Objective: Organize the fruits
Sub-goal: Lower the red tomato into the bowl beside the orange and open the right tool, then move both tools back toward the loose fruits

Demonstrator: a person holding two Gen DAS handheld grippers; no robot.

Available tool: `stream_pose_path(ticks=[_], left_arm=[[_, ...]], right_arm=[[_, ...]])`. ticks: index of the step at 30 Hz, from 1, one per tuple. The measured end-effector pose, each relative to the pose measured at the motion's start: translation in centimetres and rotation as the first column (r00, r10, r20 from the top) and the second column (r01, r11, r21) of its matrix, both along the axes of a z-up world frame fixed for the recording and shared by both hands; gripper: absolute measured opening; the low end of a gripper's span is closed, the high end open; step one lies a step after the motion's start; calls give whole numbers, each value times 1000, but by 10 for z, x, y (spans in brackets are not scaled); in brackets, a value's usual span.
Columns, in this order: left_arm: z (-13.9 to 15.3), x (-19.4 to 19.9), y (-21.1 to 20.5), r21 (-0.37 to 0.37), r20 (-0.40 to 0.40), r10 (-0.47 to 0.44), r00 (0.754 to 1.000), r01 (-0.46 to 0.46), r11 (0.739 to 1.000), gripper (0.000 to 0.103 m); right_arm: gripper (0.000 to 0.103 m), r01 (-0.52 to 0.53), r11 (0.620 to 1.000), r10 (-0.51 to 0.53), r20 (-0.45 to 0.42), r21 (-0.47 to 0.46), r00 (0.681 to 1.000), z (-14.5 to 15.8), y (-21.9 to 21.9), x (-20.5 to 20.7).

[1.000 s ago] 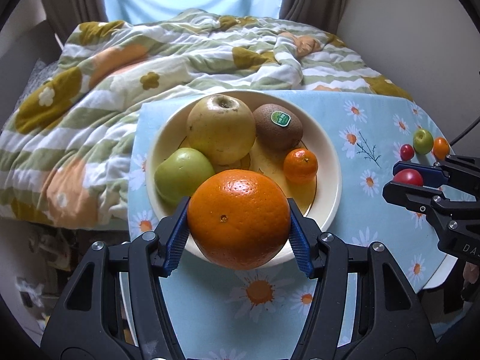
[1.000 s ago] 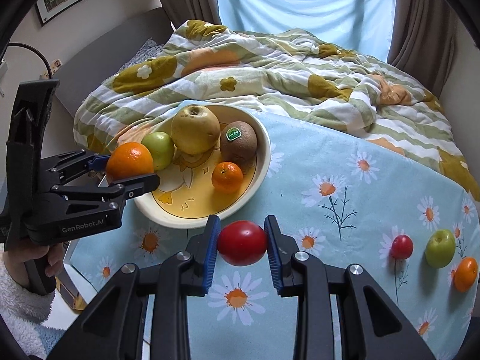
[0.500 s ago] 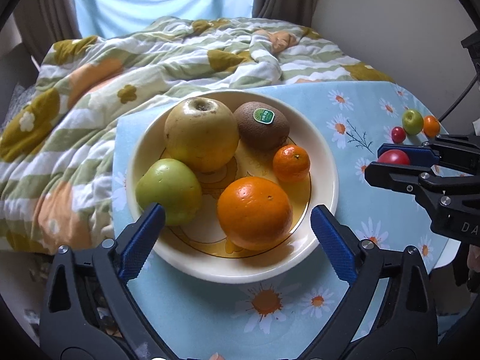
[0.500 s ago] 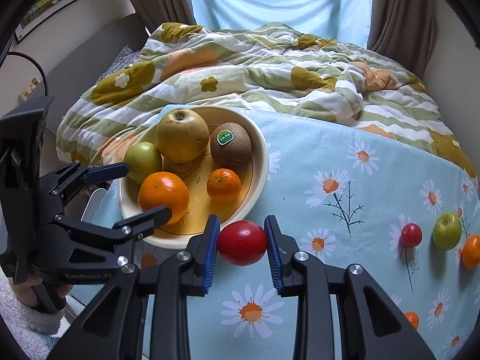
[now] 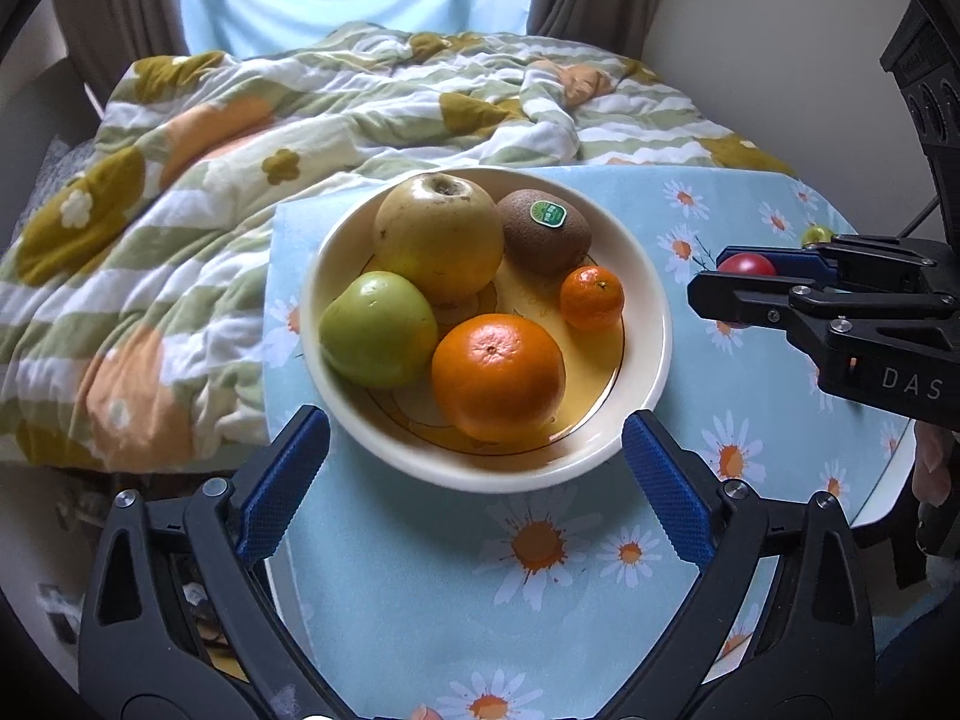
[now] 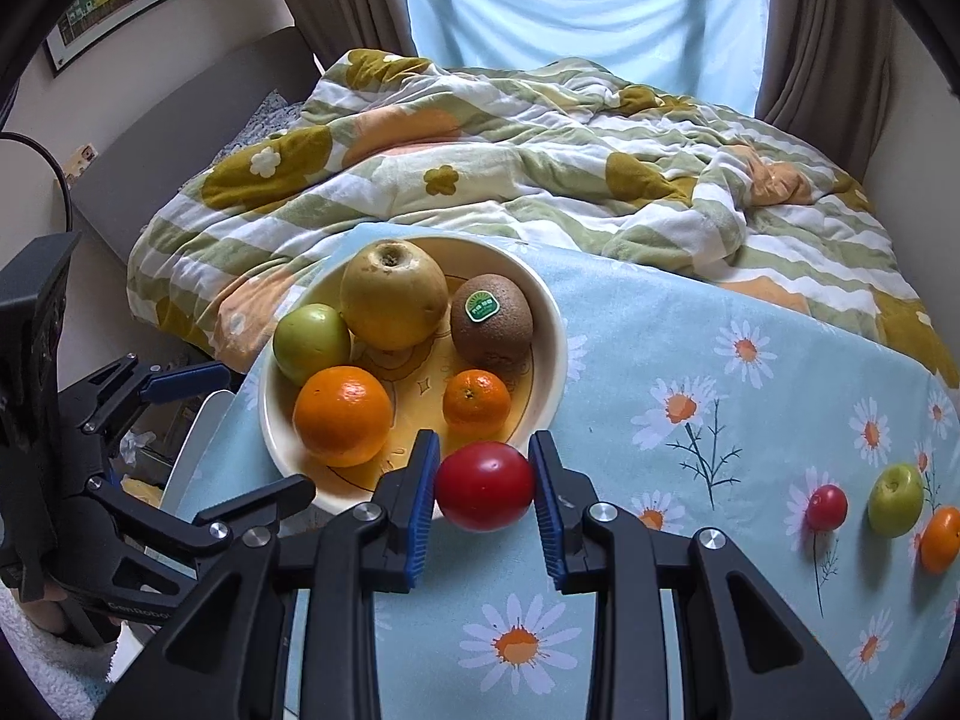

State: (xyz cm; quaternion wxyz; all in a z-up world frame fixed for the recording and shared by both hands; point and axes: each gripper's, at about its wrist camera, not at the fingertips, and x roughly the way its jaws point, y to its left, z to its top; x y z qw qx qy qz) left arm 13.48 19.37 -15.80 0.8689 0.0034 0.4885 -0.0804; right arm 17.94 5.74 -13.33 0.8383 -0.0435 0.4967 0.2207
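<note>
Left gripper point(image 5: 474, 480): I am holding its blue-padded jaws spread wide and empty, just short of the near rim of the bowl
Right gripper point(image 6: 485, 495): I am pinching a round glossy red tomato point(image 6: 485, 486) between its blue pads, hovering just beside the bowl's rim
Bowl: the cream ceramic bowl with a yellow centre point(image 5: 651, 324) is sitting on the pale blue daisy-print tablecloth point(image 5: 540, 612)
Inside it: a large round orange point(image 5: 498, 377), a small mandarin point(image 5: 591, 297), a green apple point(image 5: 378, 329), a big yellow pear-like fruit point(image 5: 438, 240) and a brown kiwi with a green sticker point(image 5: 545, 231)
Loose on the cloth: a small red tomato point(image 6: 826, 507), a small green apple point(image 6: 895, 499) and a small orange fruit point(image 6: 939, 539), well apart from the bowl
Beyond: a green-striped floral quilt point(image 6: 540, 180) is lying behind the table
</note>
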Motion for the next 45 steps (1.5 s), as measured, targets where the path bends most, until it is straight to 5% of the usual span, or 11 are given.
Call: stream_pose_path(ticks=[19, 20, 24, 34, 45], left_arm=[[-8, -21, 21, 12, -54, 67, 996, -67, 998, 103], [-8, -21, 22, 13, -53, 70, 996, -70, 997, 103], [-9, -24, 24, 3, -52, 84, 995, -84, 996, 103], [2, -30, 28, 1, -44, 87, 995, -87, 996, 103], [44, -33, 17, 3, 9, 30, 999, -30, 1000, 103]], right_arm=[[28, -83, 996, 83, -18, 24, 996, -36, 34, 19], [33, -81, 996, 82, -14, 23, 997, -35, 34, 19], [86, -73, 996, 73, -4, 52, 997, -30, 27, 14], [86, -10, 1000, 10, 24, 22, 1000, -19, 11, 8], [86, 97, 995, -97, 77, 0, 992, 34, -21, -14]])
